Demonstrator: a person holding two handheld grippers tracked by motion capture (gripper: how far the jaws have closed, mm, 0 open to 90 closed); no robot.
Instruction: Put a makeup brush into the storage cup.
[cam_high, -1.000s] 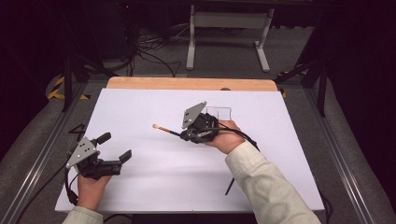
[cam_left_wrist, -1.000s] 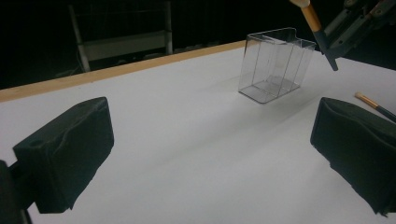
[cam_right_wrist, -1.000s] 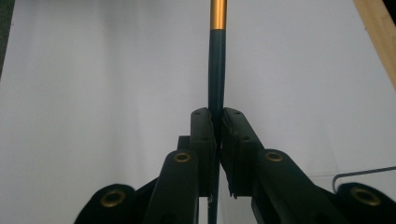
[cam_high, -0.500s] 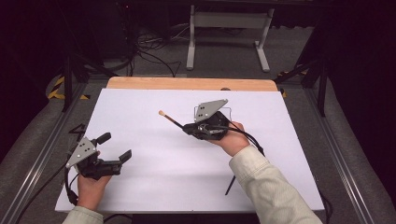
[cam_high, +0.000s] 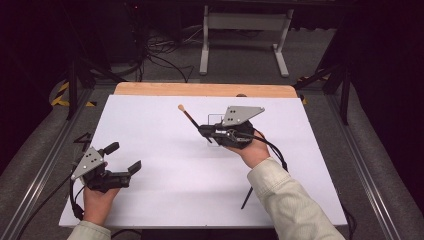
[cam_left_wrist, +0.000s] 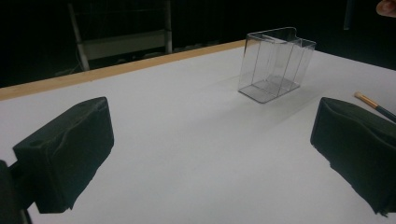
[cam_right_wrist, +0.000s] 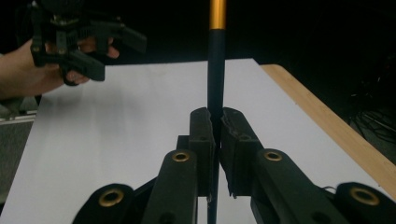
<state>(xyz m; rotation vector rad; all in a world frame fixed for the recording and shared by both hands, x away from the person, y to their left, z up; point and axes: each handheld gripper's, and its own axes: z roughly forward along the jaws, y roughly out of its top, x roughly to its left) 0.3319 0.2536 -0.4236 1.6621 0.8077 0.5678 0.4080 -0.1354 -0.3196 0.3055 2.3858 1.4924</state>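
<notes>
Your right tool (cam_high: 202, 131) is clenched on a thin black brush (cam_high: 190, 118). In the right gripper view the two black pads (cam_right_wrist: 202, 135) press the brush's (cam_right_wrist: 215, 70) dark handle from both sides, and the handle runs straight up from them to a gold band near the top of the frame. From above, the brush sticks out of the tool toward the far left, with its pale, rounded end over the white surface (cam_high: 165, 150) and clear of it. The held end of the brush sits at the tool's tip, just in front of your right hand (cam_high: 250, 150).

Under and just behind that tool stands a small clear plastic box (cam_high: 214, 120), partly hidden by the grey plate on top of the tool. The left gripper view shows the box (cam_left_wrist: 274, 63) better: it is upright, open at the top, and standing on the white surface, a little short of the wooden edge (cam_high: 200, 89) at the far side.

Your left tool (cam_high: 122, 156) is released, its jaws spread wide with nothing between them. It hovers low over the near left part of the surface, well apart from the brush and the box. In its own view, the tip of the brush (cam_left_wrist: 373, 105) shows just past the right-hand pad (cam_left_wrist: 357, 140).
</notes>
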